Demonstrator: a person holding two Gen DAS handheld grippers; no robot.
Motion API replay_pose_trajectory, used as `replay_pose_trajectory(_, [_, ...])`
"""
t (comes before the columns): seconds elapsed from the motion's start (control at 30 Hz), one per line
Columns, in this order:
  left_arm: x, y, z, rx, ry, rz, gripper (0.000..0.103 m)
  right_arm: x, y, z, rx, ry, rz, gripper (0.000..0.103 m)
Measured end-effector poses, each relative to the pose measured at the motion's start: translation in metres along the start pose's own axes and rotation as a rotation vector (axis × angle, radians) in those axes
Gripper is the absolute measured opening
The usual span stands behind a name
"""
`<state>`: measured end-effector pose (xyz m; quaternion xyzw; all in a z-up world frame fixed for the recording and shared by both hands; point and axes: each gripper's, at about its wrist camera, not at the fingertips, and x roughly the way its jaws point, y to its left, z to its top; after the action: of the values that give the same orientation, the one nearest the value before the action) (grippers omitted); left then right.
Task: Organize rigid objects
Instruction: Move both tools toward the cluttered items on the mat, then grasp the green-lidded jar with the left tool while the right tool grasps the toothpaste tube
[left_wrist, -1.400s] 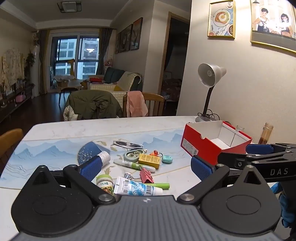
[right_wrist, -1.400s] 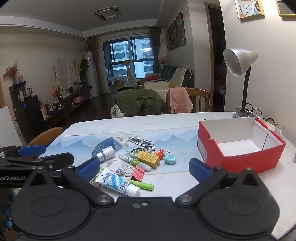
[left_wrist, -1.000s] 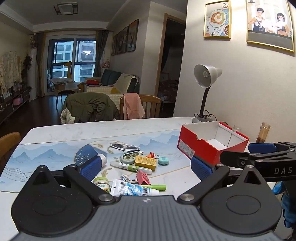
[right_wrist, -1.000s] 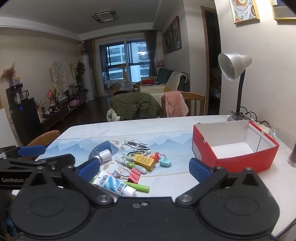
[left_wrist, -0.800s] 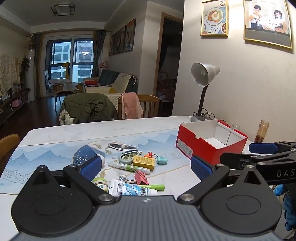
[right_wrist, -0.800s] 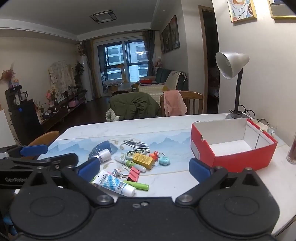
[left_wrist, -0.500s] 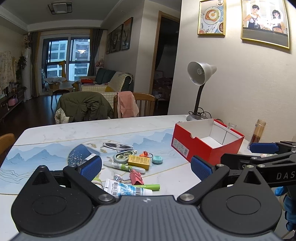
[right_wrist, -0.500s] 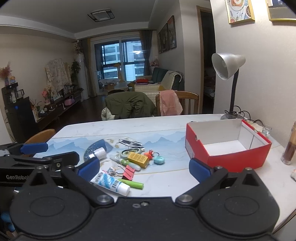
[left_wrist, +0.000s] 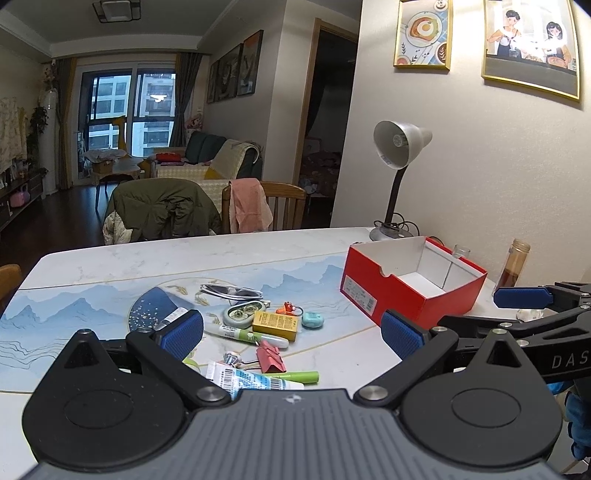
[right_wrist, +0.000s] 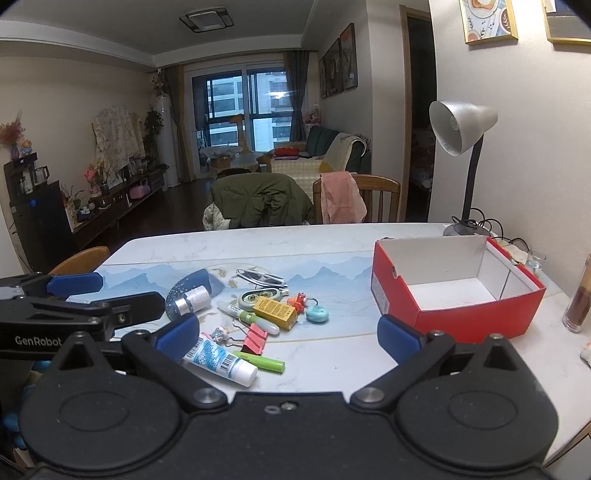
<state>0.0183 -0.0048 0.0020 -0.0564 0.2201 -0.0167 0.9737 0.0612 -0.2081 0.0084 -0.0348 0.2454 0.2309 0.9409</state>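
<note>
A pile of small objects lies on the table: a white and blue tube (right_wrist: 220, 358), a green marker (right_wrist: 264, 362), a red binder clip (right_wrist: 255, 339), a yellow box (right_wrist: 275, 313), a teal case (right_wrist: 317, 315), sunglasses (right_wrist: 260, 277) and a silver-capped bottle (right_wrist: 194, 298). An empty red box (right_wrist: 456, 291) stands to the right. My left gripper (left_wrist: 291, 330) is open above the near side of the pile. My right gripper (right_wrist: 288, 334) is open and empty, also short of the pile. The tube (left_wrist: 255, 380), yellow box (left_wrist: 275, 325) and red box (left_wrist: 410, 282) also show in the left wrist view.
A desk lamp (right_wrist: 461, 147) stands behind the red box. A brown bottle (right_wrist: 580, 295) and a small glass (right_wrist: 535, 260) stand at the far right. Chairs with a green jacket (right_wrist: 258, 201) and pink cloth (right_wrist: 341, 197) line the far edge. A blue landscape mat (right_wrist: 332, 269) covers the table.
Both grippers have pulled back and risen a little, so the pile and red box look smaller and lower. The brown bottle has come into the right wrist view. Jaws stay open.
</note>
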Motion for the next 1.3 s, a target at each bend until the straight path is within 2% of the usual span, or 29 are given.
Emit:
replay_pose_trajectory(0.27, [0.015, 0.016, 0.003, -0.01, 0.011, 0.019, 0.103, 0.019, 0.007, 0.005, -0.033, 0.025, 0.035, 0.102])
replay_pose_trajectory(0.6, [0.042, 0.052, -0.007, -0.073, 0.057, 0.089, 0.103, 0.045, 0.013, 0.009, -0.057, 0.077, 0.074, 0.099])
replay_pose_trajectory(1.1, [0.086, 0.093, -0.044, -0.122, 0.213, 0.176, 0.103, 0.09, 0.022, 0.001, -0.095, 0.177, 0.145, 0.094])
replay_pose_trajectory(1.3, [0.11, 0.108, -0.063, -0.122, 0.3, 0.192, 0.103, 0.121, 0.035, -0.013, -0.19, 0.237, 0.215, 0.092])
